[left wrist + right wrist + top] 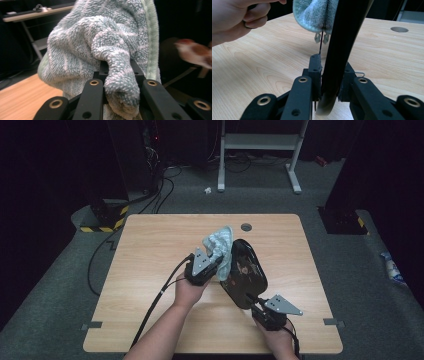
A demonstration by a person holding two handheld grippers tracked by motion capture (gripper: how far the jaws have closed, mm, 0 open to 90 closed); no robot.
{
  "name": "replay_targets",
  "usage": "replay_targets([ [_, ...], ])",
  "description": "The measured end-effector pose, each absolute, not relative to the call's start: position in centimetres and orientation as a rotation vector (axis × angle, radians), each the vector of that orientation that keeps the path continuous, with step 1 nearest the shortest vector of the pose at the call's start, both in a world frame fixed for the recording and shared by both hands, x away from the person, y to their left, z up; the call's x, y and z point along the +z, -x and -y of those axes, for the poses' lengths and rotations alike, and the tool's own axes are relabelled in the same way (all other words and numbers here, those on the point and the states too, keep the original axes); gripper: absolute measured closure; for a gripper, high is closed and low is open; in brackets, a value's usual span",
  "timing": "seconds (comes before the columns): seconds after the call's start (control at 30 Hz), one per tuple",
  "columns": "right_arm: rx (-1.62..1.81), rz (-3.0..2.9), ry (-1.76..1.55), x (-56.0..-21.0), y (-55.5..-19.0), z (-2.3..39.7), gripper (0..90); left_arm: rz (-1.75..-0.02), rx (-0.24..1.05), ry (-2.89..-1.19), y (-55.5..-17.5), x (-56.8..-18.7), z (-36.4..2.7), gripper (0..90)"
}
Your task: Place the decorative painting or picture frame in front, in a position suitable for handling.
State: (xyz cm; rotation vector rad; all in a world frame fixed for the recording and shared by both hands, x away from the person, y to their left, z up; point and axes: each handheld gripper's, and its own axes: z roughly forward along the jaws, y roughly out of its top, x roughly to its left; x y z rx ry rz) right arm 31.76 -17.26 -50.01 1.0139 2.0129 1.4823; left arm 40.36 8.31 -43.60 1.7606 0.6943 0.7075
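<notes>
High view: a person is wiping a black oval tray [246, 272] held on edge above the wooden table [150, 270].
Right gripper [261, 311]: clamping the tray's near rim, jaws narrow on it.
Left gripper [212, 263]: pinching a teal terry cloth [220, 247], bunched against the tray's left face.
Long axis: the tray is running from near right to far left.
Nearer hand: the left, with the cloth touching the tray.
Room: bare table is lying on both sides; the cable hole [246, 227] is sitting just beyond the tray's far end.
</notes>
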Motion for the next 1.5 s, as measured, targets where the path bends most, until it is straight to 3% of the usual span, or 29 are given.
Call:
replay_targets([
  [0.17,1.482,-2.014,-1.013,-50.0,-31.7,17.3,76.9,-0.601,0.627,-1.786,-38.6,-43.5,-7.6,77.9],
  [0.37,1.485,-2.018,-1.007,-50.0,-31.7,17.2,76.9,-0.553,0.628,-1.803,-37.1,-44.0,-7.0,77.5],
  [0.9,1.489,-2.018,-1.012,-50.0,-31.8,17.2,76.8,-0.830,0.676,-1.785,-43.9,-44.6,-11.0,77.5],
  [1.5,1.486,-2.016,-1.016,-50.0,-31.7,17.1,76.6,-0.657,0.590,-1.868,-38.5,-47.7,-8.2,77.9],
])
